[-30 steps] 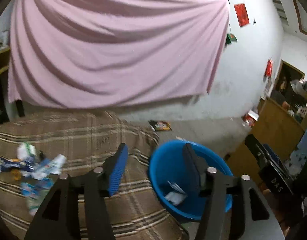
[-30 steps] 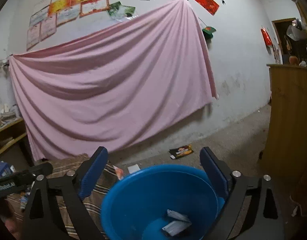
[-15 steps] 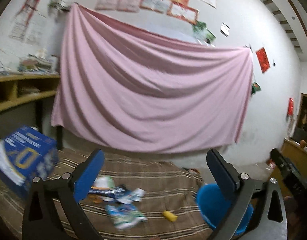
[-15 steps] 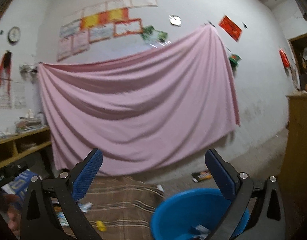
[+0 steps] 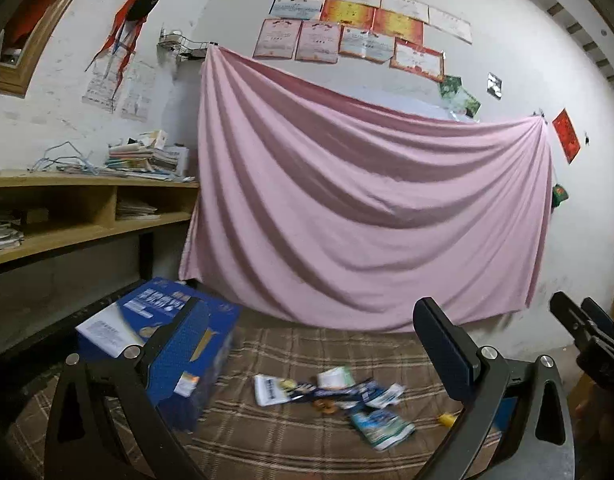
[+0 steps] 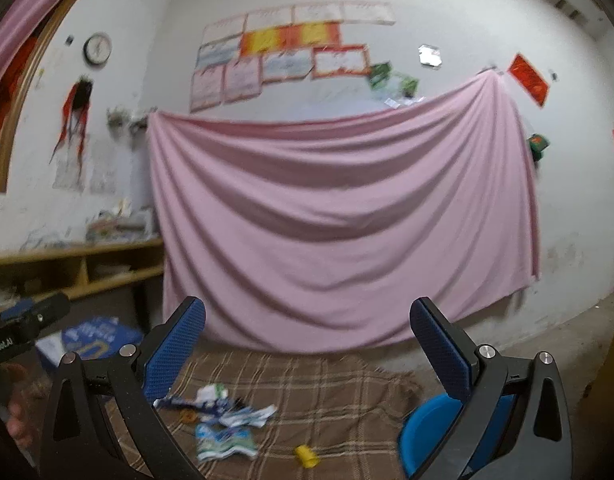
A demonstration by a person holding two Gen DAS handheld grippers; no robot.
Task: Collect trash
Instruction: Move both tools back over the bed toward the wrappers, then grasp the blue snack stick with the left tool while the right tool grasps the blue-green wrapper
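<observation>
A scatter of wrappers lies on a brown plaid blanket, with a green-white packet and a small yellow piece beside it. The right wrist view shows the same wrappers, packet and yellow piece. A blue basin stands at the blanket's right edge, partly behind my right finger. My left gripper and right gripper are both open, empty and held above the blanket, short of the trash.
A blue cardboard box sits on the blanket's left side. A pink sheet hangs on the far wall. Wooden shelves with papers run along the left wall. Bare concrete floor lies to the right.
Both grippers have lifted and swung left, away from over the blue basin, and now face the wrappers on the blanket. Both stay open and empty.
</observation>
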